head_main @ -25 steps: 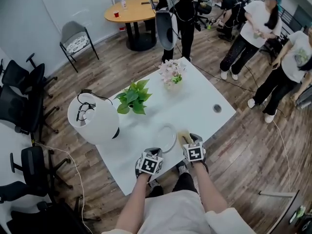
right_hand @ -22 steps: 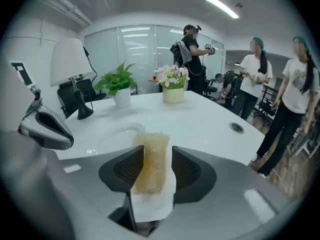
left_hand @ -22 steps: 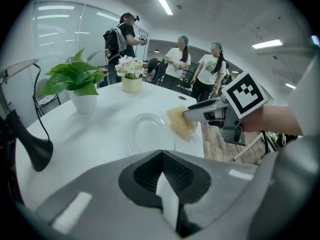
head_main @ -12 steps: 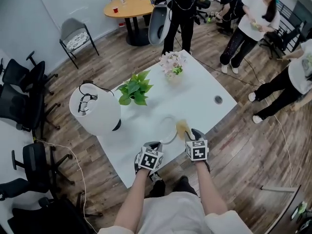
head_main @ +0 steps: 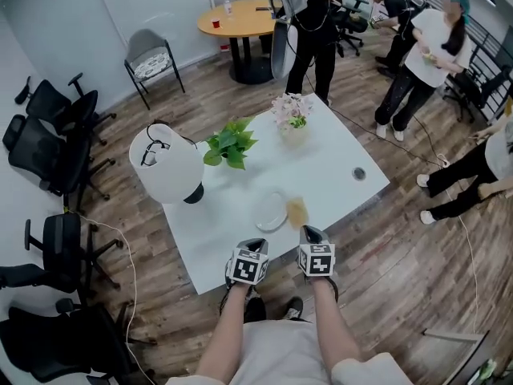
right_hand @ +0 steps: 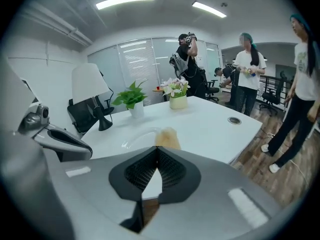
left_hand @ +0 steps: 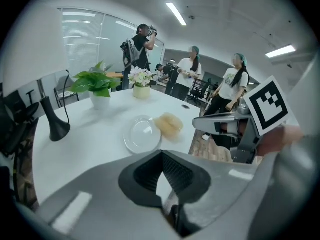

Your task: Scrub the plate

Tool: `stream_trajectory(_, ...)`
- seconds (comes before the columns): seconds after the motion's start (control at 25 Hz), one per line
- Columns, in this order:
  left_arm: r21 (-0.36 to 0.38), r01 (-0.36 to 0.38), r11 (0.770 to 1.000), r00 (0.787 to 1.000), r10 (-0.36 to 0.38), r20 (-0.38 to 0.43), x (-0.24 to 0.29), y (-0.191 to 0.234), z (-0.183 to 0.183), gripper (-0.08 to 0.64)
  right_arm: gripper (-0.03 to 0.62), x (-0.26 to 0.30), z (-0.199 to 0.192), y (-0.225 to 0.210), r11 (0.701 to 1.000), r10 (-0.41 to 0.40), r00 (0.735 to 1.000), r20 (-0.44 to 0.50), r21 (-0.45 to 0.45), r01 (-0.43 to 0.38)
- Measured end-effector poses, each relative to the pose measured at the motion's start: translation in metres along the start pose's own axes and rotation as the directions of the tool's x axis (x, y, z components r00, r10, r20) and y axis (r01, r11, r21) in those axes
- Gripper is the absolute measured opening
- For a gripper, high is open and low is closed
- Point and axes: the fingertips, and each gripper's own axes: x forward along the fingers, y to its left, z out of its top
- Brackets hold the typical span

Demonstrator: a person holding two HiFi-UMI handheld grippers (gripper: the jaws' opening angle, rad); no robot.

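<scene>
A small round clear-glass plate [head_main: 271,212] lies flat near the near edge of the white worktop [head_main: 325,160]. A pale yellow sponge [head_main: 297,212] lies just beside its right rim, with its long axis running near to far. The left gripper [head_main: 253,245] and right gripper [head_main: 312,233] sit at the near edge, apart from plate and sponge. Each has its jaws closed together on nothing, and each carries a cube with black-and-white square markers. Farther left stands a white-shaded lamp with a black base [head_main: 167,165]. Beyond the plate are a green potted plant [head_main: 231,144] and a pot of pink and white flowers [head_main: 292,115], and to the right a round cable grommet [head_main: 358,173].
</scene>
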Motion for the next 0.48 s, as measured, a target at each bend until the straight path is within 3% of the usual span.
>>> stream_trajectory(0.28, -0.102, -0.092, 0.991, 0.989, 0.103, 0.107, -0.018, -0.020, -0.003, 0.001, 0.023, -0.033, -0.026, 0.008, 0.994, 0.075, 0.997, -0.007, 0.083, -0.074)
stream_trajectory(0.48, -0.099, -0.091, 0.991, 0.986, 0.104, 0.132, -0.026, -0.050, -0.009, 0.001, 0.023, -0.056, -0.042, 0.009, 0.989, 0.143, 0.989, -0.020, 0.036, -0.143)
